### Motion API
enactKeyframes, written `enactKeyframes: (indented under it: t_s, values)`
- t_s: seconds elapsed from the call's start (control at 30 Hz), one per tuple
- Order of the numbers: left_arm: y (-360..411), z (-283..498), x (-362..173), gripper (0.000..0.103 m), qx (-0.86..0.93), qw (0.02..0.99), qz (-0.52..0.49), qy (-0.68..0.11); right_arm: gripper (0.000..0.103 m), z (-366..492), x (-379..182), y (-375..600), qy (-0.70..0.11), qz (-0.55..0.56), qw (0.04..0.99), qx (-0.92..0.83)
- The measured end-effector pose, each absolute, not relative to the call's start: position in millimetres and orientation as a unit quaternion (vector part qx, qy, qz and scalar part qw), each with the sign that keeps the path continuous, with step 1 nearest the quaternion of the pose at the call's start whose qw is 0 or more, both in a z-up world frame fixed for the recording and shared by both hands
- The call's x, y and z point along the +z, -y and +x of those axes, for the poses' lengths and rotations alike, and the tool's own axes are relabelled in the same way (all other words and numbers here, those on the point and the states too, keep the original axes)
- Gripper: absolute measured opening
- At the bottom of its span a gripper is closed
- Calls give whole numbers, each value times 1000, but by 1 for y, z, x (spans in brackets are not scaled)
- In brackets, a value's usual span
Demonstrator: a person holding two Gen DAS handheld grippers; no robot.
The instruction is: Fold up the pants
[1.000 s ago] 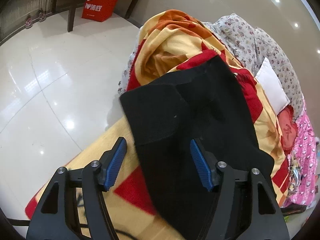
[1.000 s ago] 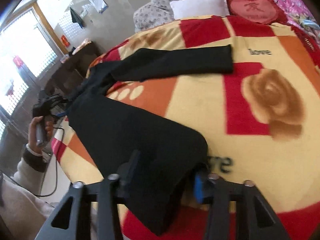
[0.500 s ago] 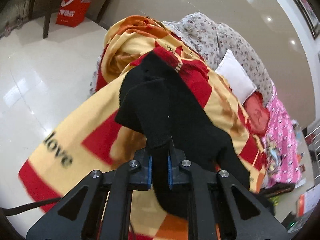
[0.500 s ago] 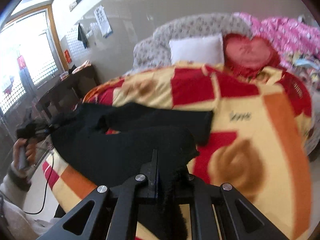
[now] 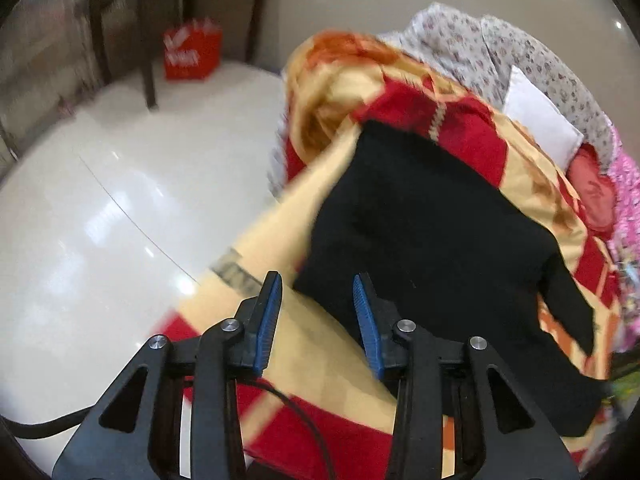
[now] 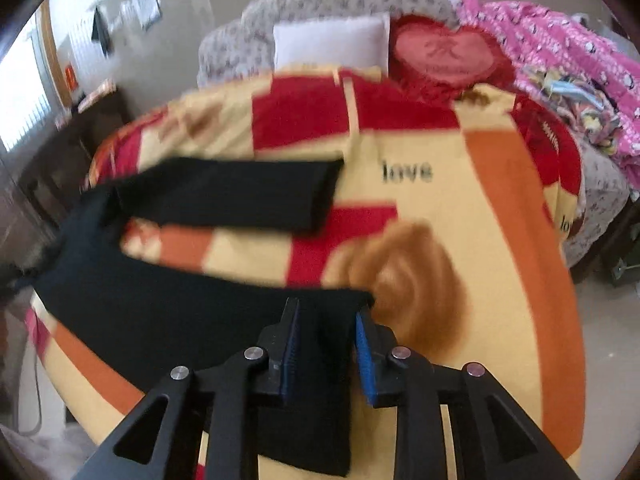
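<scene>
**Left wrist and right wrist views: both grippers parted over black pants on the bed**

Left wrist view: the left gripper [image 5: 317, 304], black-framed with blue ribbed pads, points steeply down at the near edge of a bed. Its jaws stand apart and have just been opening. Between the pads lie the yellow, red and orange patterned fleece blanket [image 5: 320, 364] and one corner of the black knit pants [image 5: 432, 236]; the cloth reaches to the right-hand pad, but neither pad presses on it. The pants lie flat on the blanket, running from the gripper up and away toward the head of the bed. A thin black cable [image 5: 292, 404] crosses the blanket below the fingers. Past the bed's edge is a glossy pale tiled floor [image 5: 100, 220], with a red paper bag [image 5: 191, 55] beside dark wooden furniture legs. The picture is blurred.

Right wrist view: the right gripper [image 6: 326, 322] also tilts sharply downward, and its jaws too have just been opening. A strip of the pants [image 6: 168, 308] passes between the blue pads and hangs below them; whether the pads touch the fabric or merely flank it is hard to tell through the blur, though a gap shows at the right-hand pad. One pant leg [image 6: 232, 194] lies across the blanket farther back, the other sweeps from the left edge to the gripper. At the headboard sit a white rectangular pillow [image 6: 332, 42], a red heart-shaped cushion [image 6: 448, 54] and a pink printed quilt [image 6: 560, 60].
</scene>
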State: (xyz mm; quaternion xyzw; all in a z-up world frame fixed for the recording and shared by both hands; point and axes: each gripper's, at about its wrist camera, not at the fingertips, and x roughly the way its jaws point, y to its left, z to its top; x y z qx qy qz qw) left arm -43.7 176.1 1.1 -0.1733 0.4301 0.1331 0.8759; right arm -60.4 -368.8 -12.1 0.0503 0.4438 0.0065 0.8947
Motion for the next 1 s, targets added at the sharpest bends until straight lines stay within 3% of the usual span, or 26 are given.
enactKeyframes:
  t_s: [0.13, 0.27, 0.63, 0.83, 1.0]
  values:
    - [-176, -39, 21, 37, 111, 888, -162, -415, 26, -40, 11, 338, -421, 37, 905, 55]
    - [-157, -23, 26, 53, 77, 897, -164, -403, 26, 4, 14, 293, -417, 43, 898, 134]
    - [-97, 64, -21, 53, 20, 879, -132, -458, 26, 123, -27, 184, -450, -20, 871, 194]
    - [-106, 92, -47, 53, 32, 862, -123, -491, 26, 160, -68, 181, -494, -30, 847, 195]
    - [-118, 97, -46, 53, 12, 865, -130, -485, 33, 167, -59, 185, -484, -40, 849, 210]
